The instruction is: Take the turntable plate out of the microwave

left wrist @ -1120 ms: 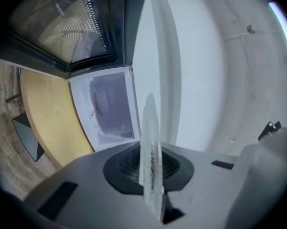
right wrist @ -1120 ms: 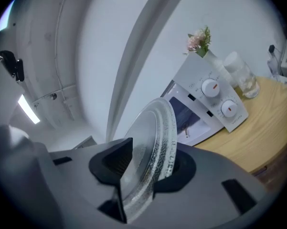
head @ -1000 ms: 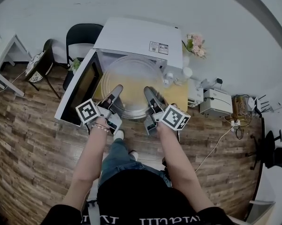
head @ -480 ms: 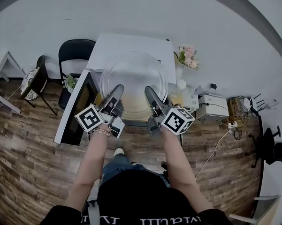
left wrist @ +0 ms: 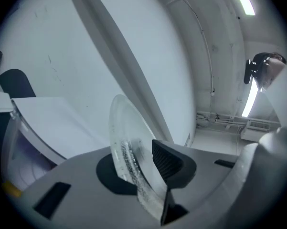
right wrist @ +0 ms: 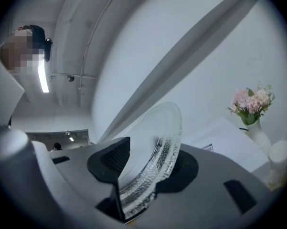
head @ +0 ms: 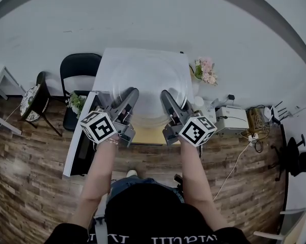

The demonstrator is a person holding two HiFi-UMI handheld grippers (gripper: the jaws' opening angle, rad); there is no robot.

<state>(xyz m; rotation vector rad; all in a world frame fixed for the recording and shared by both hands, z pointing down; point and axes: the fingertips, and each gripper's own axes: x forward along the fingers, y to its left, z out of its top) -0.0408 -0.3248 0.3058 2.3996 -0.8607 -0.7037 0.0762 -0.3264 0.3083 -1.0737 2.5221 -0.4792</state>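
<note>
Wood-plank floor (head: 30, 187), white wall (head: 142, 14) (microwave (head: 112, 60) against it)

Yellow table (head: 148, 134) bears microwave (head: 112, 60) and flower vase (head: 204, 69)

A black chair (head: 80, 67) stands up and left of the left fingers (head: 128, 98), with a small potted plant (head: 75, 103) further left. Pink flowers (head: 206, 69) sit up and right of the right fingers (head: 169, 100). A white boxy device (head: 233, 120) lies farther right, and the wood-plank floor (head: 30, 177) spreads below.
</note>
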